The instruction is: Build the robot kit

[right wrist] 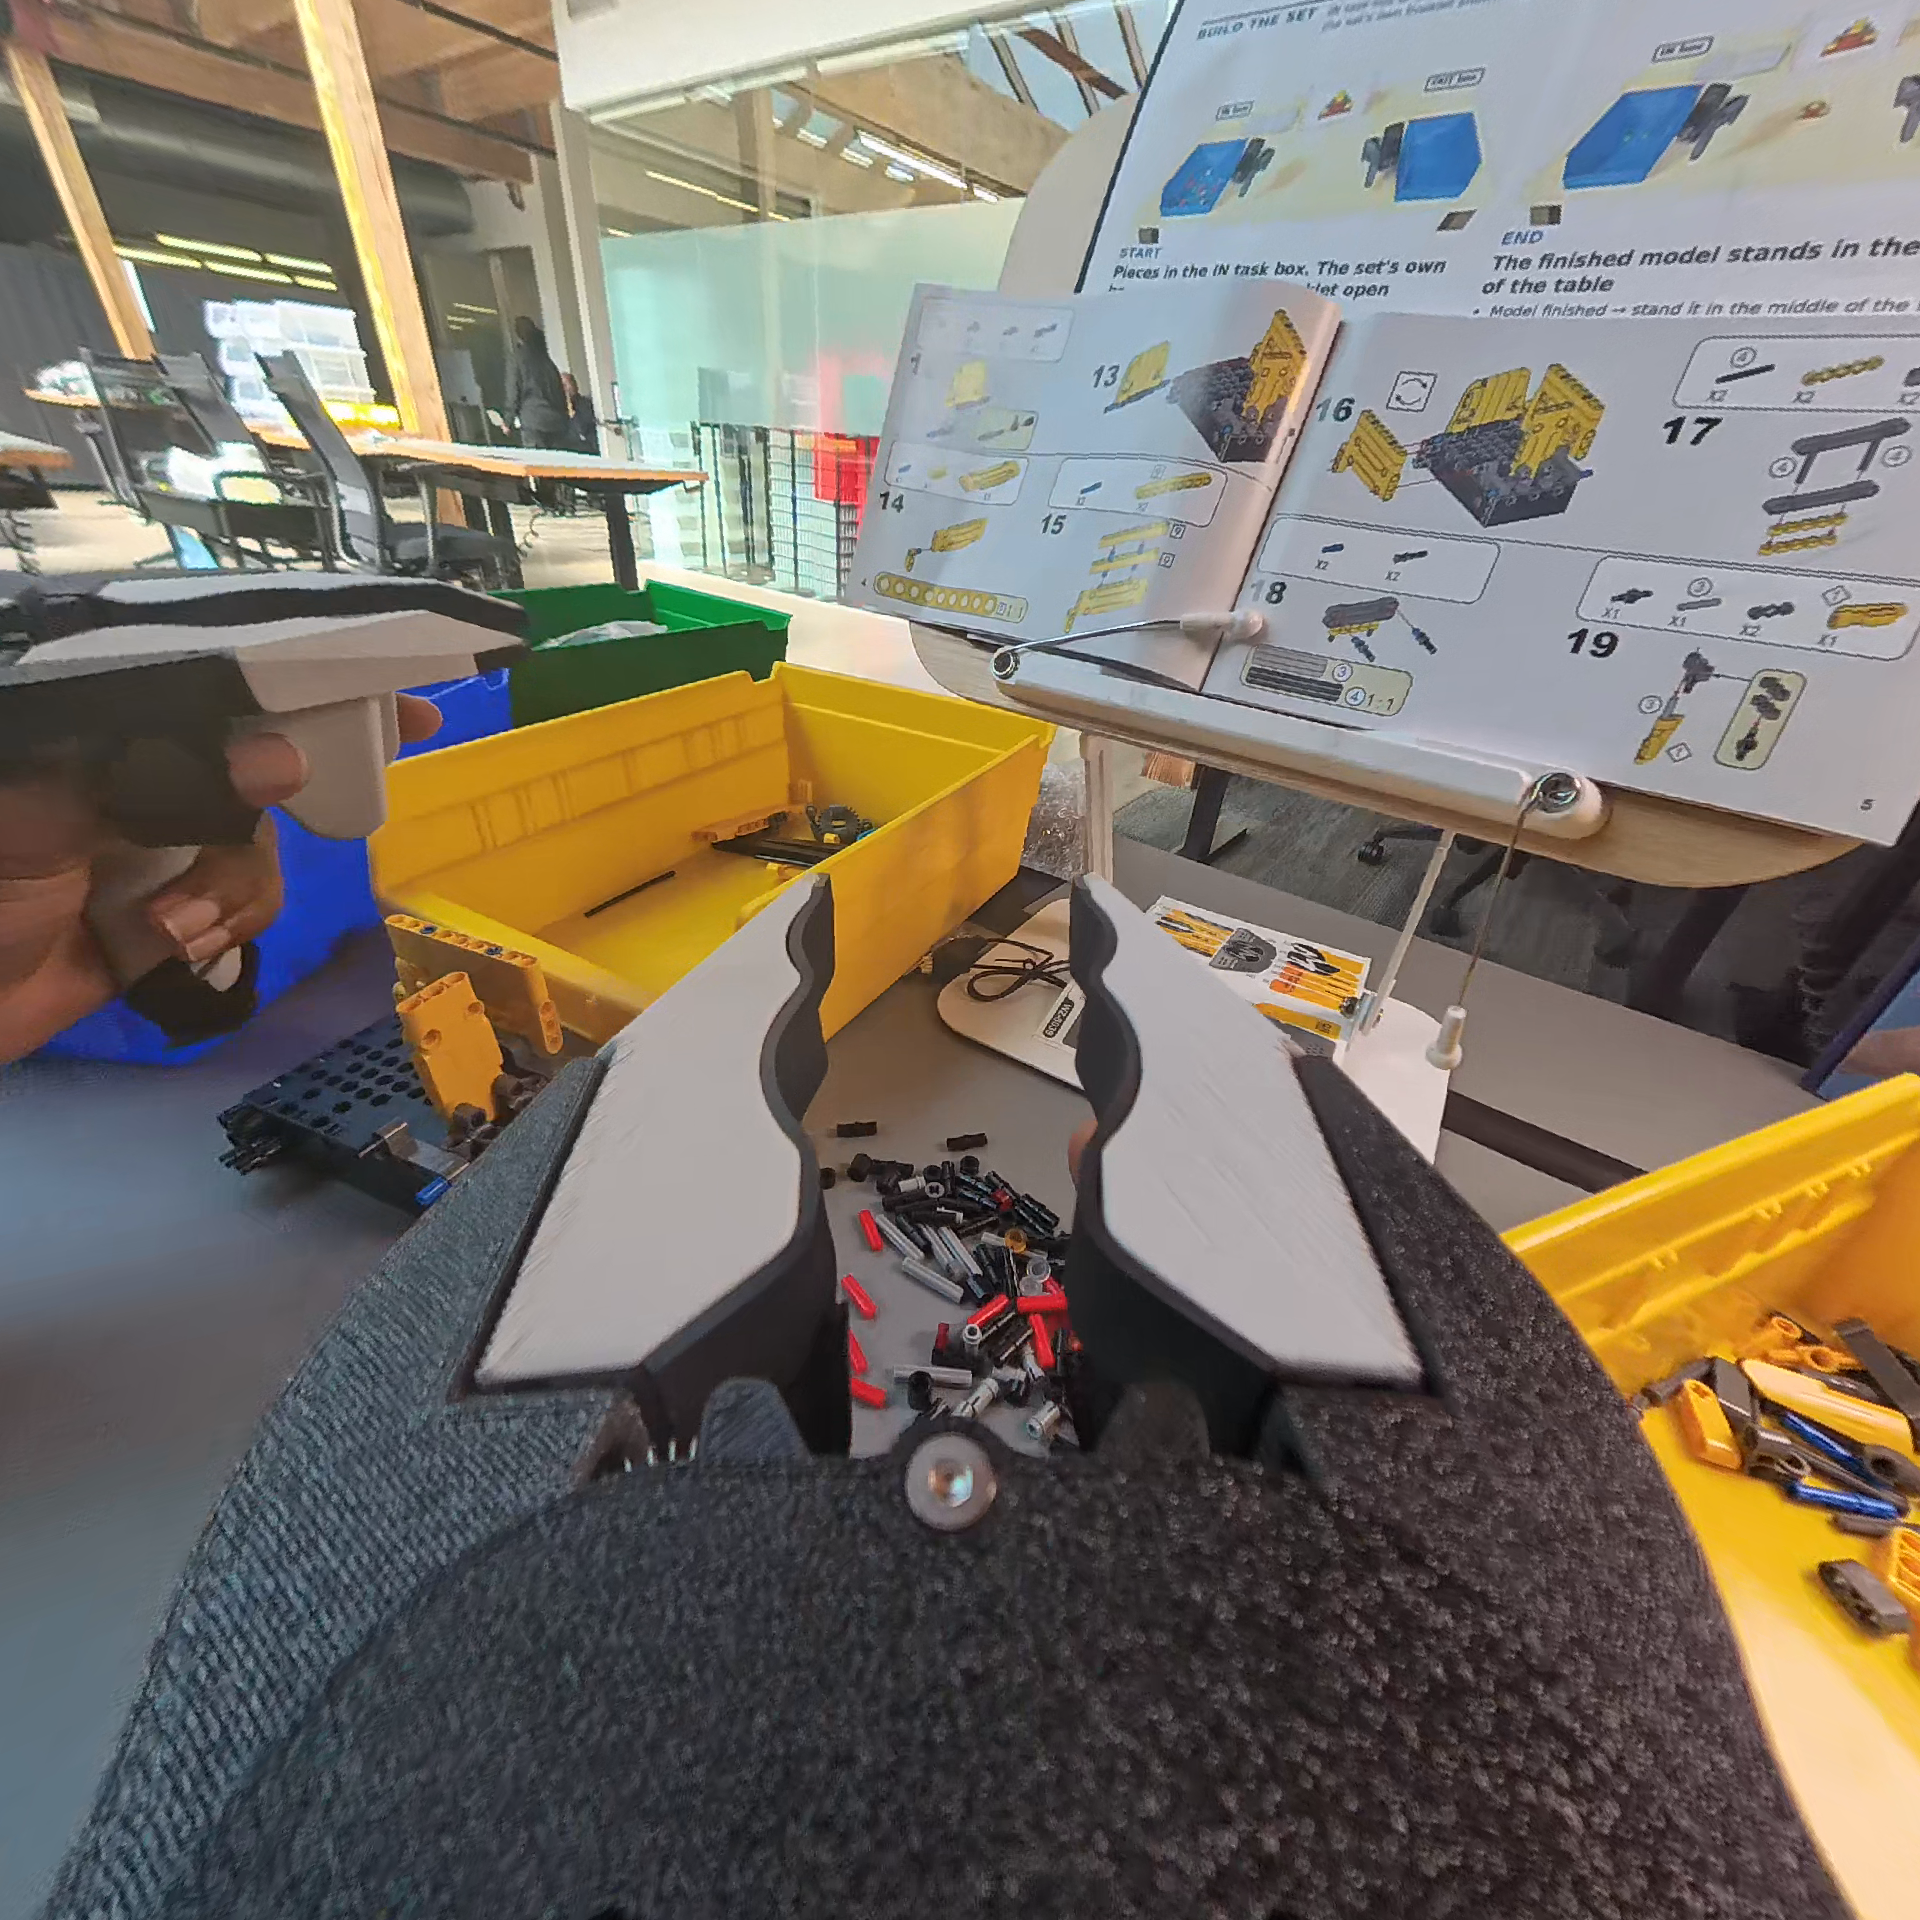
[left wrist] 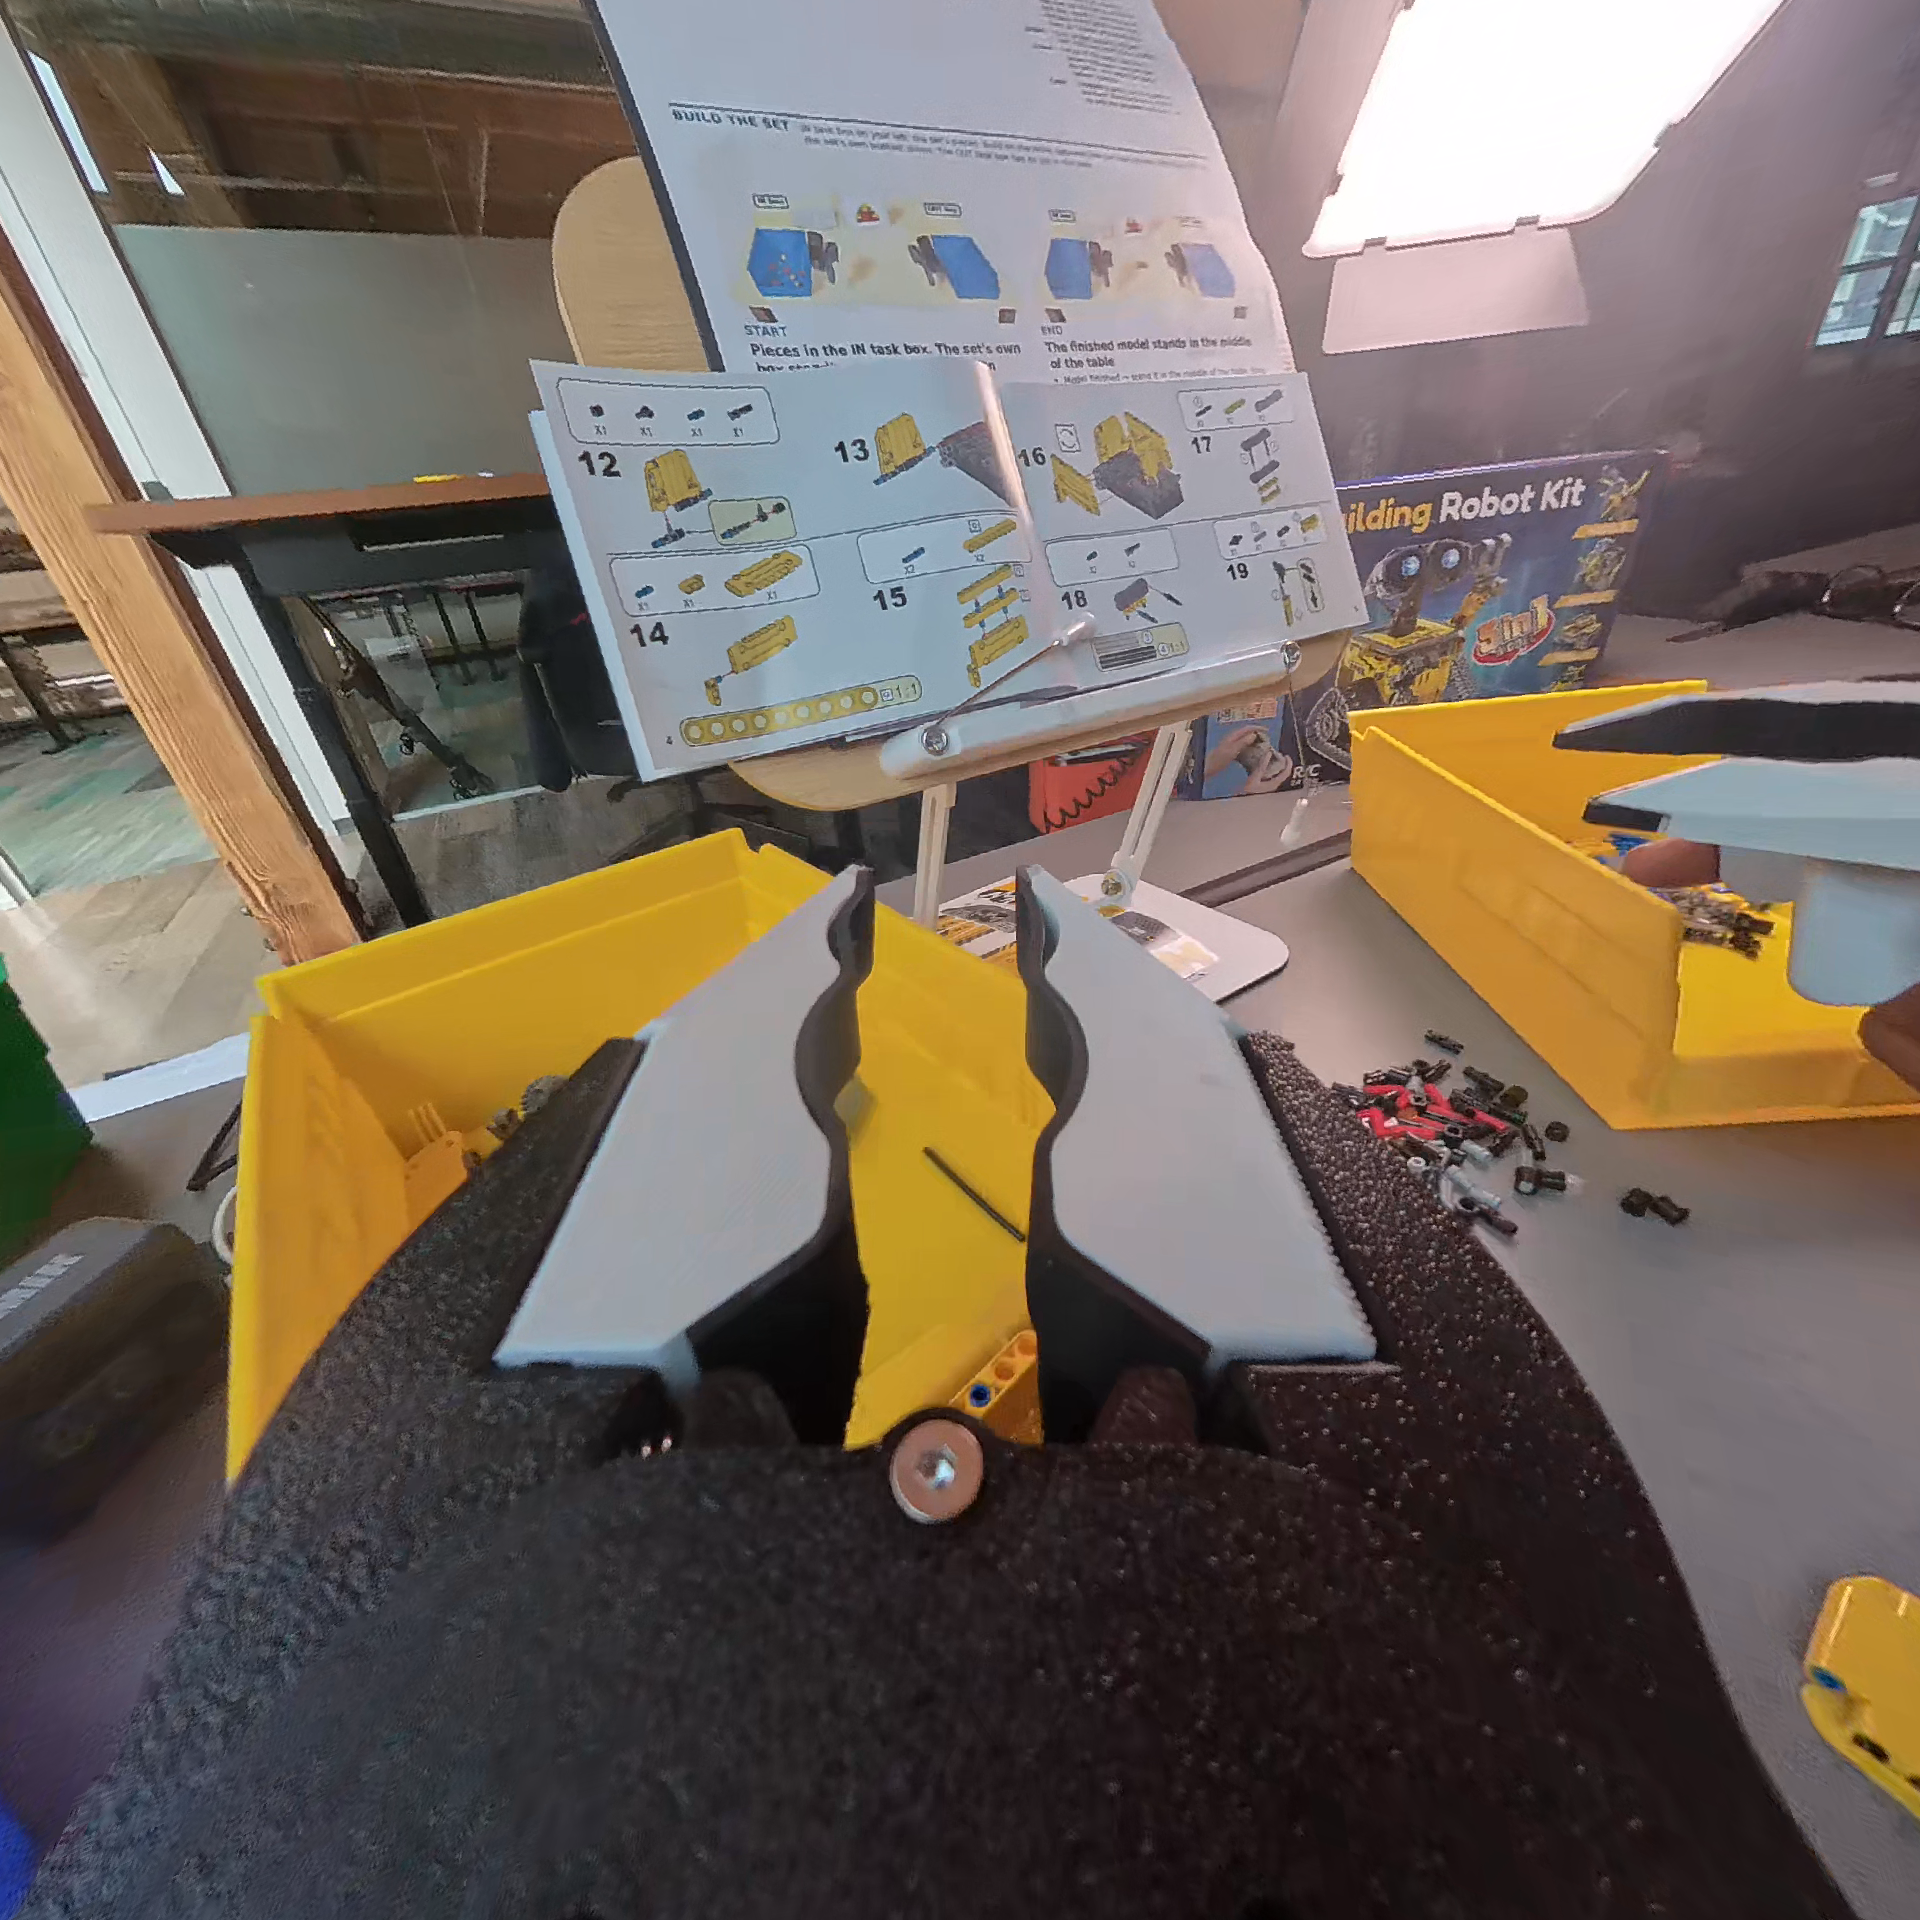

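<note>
In the left wrist view the left gripper point(left wrist: 940, 904) hangs over the left yellow bin point(left wrist: 499, 966) with its jaws apart and nothing between them; below the gap a thin black rod point(left wrist: 974, 1195) lies on the bin floor, and a few yellow and tan pieces rest against the bin's near walls. Just beyond that bin stands the book stand point(left wrist: 1091, 717), its wire arm pinning the instruction booklet point(left wrist: 831, 551) open and tilted toward the person, presumably so the pages can be read while both hands are busy. To the right of the stand sit a blue product box point(left wrist: 1496, 582), a second yellow bin point(left wrist: 1496, 904) and, nearer, a scatter of small pins point(left wrist: 1455, 1127) on the grey table point(left wrist: 1714, 1351). In the right wrist view the right gripper point(right wrist: 951, 899) is likewise spread and empty, poised above that same pin scatter point(right wrist: 966, 1278), which lies in front of the stand's base (probably tipped out there to be sorted within easy reach). Left of the stand the first bin point(right wrist: 904, 831) shows its rod and some parts; before it rests a partly built model point(right wrist: 416, 1070) of dark plate and yellow beams, and farther left a hand point(right wrist: 135, 883) holds the other gripper point(right wrist: 343, 623), whose jaw state I cannot tell from this side.
</note>
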`<move>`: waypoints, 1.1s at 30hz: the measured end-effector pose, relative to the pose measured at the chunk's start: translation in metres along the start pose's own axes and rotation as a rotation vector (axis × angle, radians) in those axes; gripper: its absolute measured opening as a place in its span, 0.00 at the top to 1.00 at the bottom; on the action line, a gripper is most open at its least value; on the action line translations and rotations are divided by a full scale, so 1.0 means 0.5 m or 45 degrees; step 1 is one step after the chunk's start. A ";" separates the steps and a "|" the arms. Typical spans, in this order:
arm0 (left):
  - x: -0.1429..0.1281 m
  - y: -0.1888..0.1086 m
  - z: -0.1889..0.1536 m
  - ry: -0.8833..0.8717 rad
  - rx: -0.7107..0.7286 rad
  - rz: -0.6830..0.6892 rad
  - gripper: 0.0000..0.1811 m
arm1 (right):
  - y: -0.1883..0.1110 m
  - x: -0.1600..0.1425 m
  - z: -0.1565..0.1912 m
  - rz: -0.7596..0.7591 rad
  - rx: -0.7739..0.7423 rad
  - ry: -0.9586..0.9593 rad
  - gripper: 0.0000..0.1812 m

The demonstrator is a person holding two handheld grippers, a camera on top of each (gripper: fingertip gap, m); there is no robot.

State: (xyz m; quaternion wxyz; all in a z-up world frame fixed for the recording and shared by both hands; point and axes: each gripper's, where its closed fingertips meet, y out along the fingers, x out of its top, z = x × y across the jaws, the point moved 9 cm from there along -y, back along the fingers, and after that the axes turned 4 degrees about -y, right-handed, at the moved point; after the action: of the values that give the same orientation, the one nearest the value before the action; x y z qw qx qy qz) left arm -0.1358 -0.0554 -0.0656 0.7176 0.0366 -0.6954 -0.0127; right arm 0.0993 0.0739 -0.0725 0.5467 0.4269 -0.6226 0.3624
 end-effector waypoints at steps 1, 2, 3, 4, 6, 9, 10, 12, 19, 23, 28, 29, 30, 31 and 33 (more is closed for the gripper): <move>-0.008 -0.007 0.005 0.012 0.013 -0.023 0.85 | 0.000 0.000 0.001 -0.007 0.006 -0.012 0.75; -0.014 -0.010 0.011 0.006 0.020 -0.043 0.85 | 0.001 -0.001 0.003 -0.009 0.013 -0.016 0.75; -0.017 -0.010 0.017 -0.003 0.018 -0.055 0.84 | 0.001 -0.002 0.004 -0.011 0.016 -0.017 0.76; -0.018 -0.009 0.022 -0.004 0.013 -0.059 0.83 | 0.002 -0.004 0.007 -0.010 0.022 -0.018 0.76; -0.021 -0.009 0.029 0.006 0.010 -0.077 0.81 | 0.003 -0.010 0.012 -0.004 0.038 -0.032 0.76; -0.024 -0.013 0.031 0.020 0.005 -0.117 0.81 | 0.006 -0.021 0.019 0.002 0.053 -0.077 0.76; -0.025 -0.014 0.031 0.034 0.006 -0.120 0.82 | 0.007 -0.025 0.021 0.006 0.057 -0.088 0.76; -0.026 -0.014 0.029 0.068 0.000 -0.136 0.83 | 0.012 -0.037 0.026 0.018 0.071 -0.094 0.76; -0.032 -0.013 0.022 0.083 -0.036 -0.185 0.92 | 0.018 -0.053 0.035 0.050 0.118 -0.166 0.73; -0.035 -0.012 0.021 0.073 -0.028 -0.172 0.93 | 0.014 -0.052 0.022 0.035 0.095 -0.117 0.72; -0.034 -0.012 0.019 0.018 -0.044 -0.126 0.94 | 0.007 -0.041 0.015 0.003 0.063 -0.112 0.73; -0.035 -0.012 0.018 0.007 -0.046 -0.118 0.94 | 0.005 -0.037 0.014 -0.007 0.059 -0.108 0.73; -0.037 -0.011 0.018 0.000 -0.046 -0.109 0.94 | 0.004 -0.035 0.014 -0.011 0.058 -0.106 0.73; -0.039 -0.010 0.019 -0.005 -0.042 -0.098 0.94 | 0.004 -0.035 0.013 -0.009 0.056 -0.109 0.73; -0.042 -0.008 0.020 -0.018 -0.028 -0.079 0.93 | 0.003 -0.036 0.011 -0.007 0.048 -0.120 0.73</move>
State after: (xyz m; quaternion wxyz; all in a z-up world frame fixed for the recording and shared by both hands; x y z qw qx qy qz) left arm -0.1463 -0.0586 -0.0864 0.7122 0.0503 -0.6988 -0.0429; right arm 0.0967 0.0719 -0.0909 0.5096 0.4554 -0.6394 0.3521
